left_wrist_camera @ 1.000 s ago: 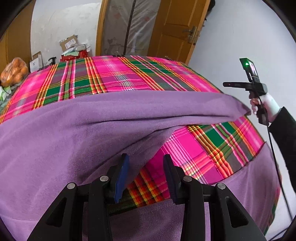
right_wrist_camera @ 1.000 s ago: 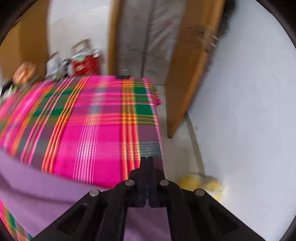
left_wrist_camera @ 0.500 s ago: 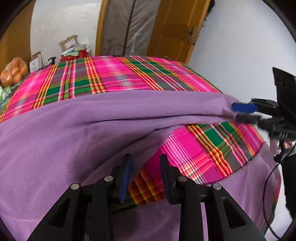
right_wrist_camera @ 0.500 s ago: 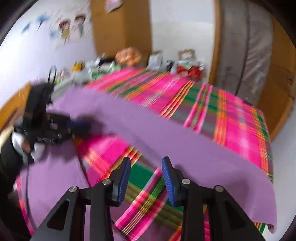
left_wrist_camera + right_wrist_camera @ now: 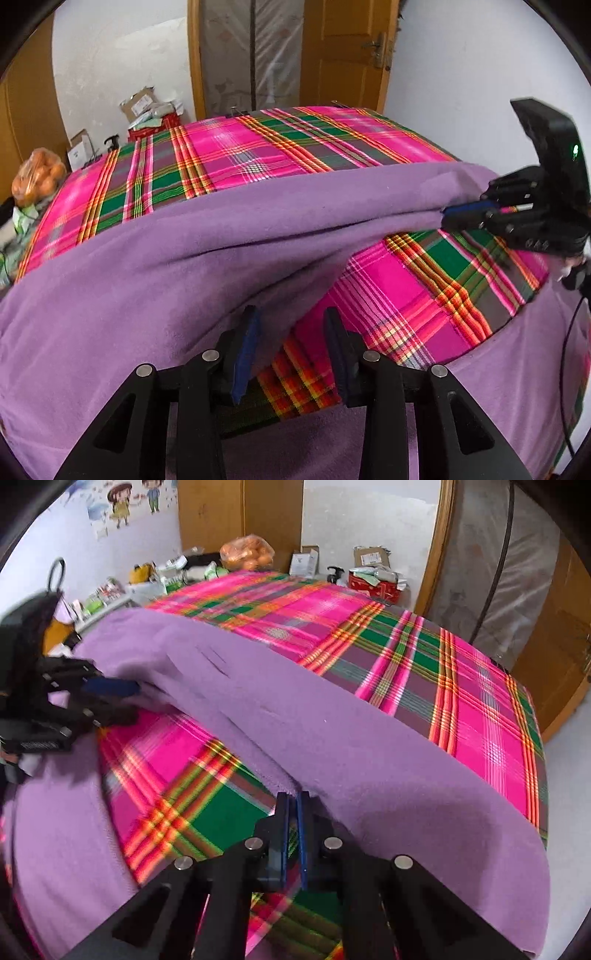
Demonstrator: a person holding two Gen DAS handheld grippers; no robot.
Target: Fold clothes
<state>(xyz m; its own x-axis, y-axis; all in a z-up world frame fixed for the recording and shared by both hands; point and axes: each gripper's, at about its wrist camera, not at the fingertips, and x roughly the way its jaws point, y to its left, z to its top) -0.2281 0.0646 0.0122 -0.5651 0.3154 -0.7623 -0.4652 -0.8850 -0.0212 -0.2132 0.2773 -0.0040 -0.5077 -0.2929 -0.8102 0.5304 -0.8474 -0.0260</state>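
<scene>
Both hand-held grippers work on one purple fleece cloth (image 5: 155, 288) spread over a bed with a pink, green and orange plaid cover (image 5: 258, 147).

Seen from its own camera, the left gripper (image 5: 291, 350) sits at 6 o'clock, pointing steeply down. Its jaws are closing, with blue pads (image 5: 245, 350) standing apart. A drooping fold of the purple cloth hangs between them and lies against the left pad, while the right pad shows a gap to the cloth and plaid cover behind it. The pads do not yet press the cloth from both sides.

At 3 o'clock of that same view the right gripper (image 5: 448, 213) has its jaws clenched on the far edge of the cloth, which stretches in a raised ridge from there toward 7 o'clock.

From the right wrist camera, the right gripper (image 5: 293, 814) sits at 6 o'clock with its blue pads (image 5: 303, 834) almost together, pinching the cloth's folded edge just above them. The cloth runs as a broad band from 10 o'clock down to 4 o'clock, with bare plaid cover on both sides. The left gripper (image 5: 122, 698) appears at 9 o'clock, blurred, at the other end of the raised edge.

Beyond the bed, at 12 o'clock, a bag of oranges (image 5: 247, 552) and some cardboard boxes (image 5: 369, 559) stand by the wall.
</scene>
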